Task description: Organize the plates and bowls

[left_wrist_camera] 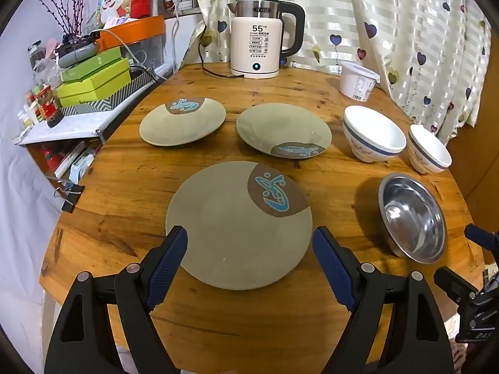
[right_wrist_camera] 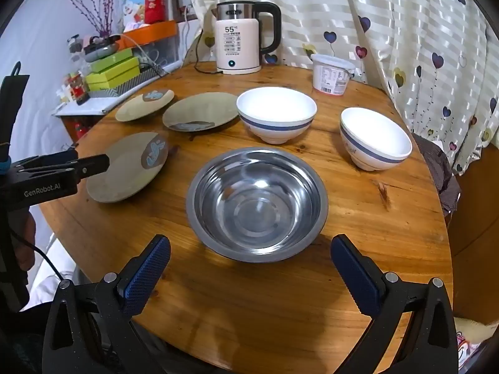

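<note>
Nearest my wide-open, empty left gripper lies the olive ceramic plate at the round wooden table's near edge: stiff, glossy, breakable, best pinched at its rim. My right gripper, equally spread and empty, faces the light, slippery steel bowl.

At the far edge of my round wooden table stands a white electric kettle with a black handle, its cord trailing off to the left. Near the far right edge sits a white plastic tub with a label, just before the heart-patterned curtain. Beyond the left edge I see a shelf stacked with green boxes, and a black binder clip by that rim.
</note>
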Motion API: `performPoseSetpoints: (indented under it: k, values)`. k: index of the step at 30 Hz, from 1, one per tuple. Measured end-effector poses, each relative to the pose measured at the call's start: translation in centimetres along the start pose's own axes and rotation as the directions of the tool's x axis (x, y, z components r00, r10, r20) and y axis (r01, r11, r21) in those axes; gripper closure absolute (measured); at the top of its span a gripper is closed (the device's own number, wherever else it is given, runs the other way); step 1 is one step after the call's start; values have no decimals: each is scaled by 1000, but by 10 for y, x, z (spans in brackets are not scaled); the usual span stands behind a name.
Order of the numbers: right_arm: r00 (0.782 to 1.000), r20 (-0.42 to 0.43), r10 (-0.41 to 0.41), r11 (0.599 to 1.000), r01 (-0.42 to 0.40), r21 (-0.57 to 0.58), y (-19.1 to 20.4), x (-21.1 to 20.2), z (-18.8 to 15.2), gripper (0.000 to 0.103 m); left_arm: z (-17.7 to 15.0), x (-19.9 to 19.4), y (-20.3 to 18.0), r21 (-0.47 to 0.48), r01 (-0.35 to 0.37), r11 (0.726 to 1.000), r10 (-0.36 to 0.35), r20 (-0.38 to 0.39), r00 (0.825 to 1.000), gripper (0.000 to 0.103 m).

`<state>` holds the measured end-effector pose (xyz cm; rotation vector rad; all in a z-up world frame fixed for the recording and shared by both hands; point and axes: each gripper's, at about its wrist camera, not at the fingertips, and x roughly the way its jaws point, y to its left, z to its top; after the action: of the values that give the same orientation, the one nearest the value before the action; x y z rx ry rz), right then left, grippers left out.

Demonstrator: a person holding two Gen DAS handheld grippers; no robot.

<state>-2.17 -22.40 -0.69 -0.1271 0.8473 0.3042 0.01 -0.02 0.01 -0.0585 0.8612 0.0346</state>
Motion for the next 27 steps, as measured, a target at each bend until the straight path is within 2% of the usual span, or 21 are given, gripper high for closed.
performPoseSetpoints:
  k: [13, 27]
  values:
    - [1000, 3, 13, 1000, -13, 1, 1, 2, 4, 0, -1, -1, -2, 34, -27, 999, 28, -8, 1000, 20]
    - [1000, 8, 14, 1000, -14, 0, 2, 1, 4, 0, -5, 3, 0, 25, 24, 999, -23, -40, 999, 20]
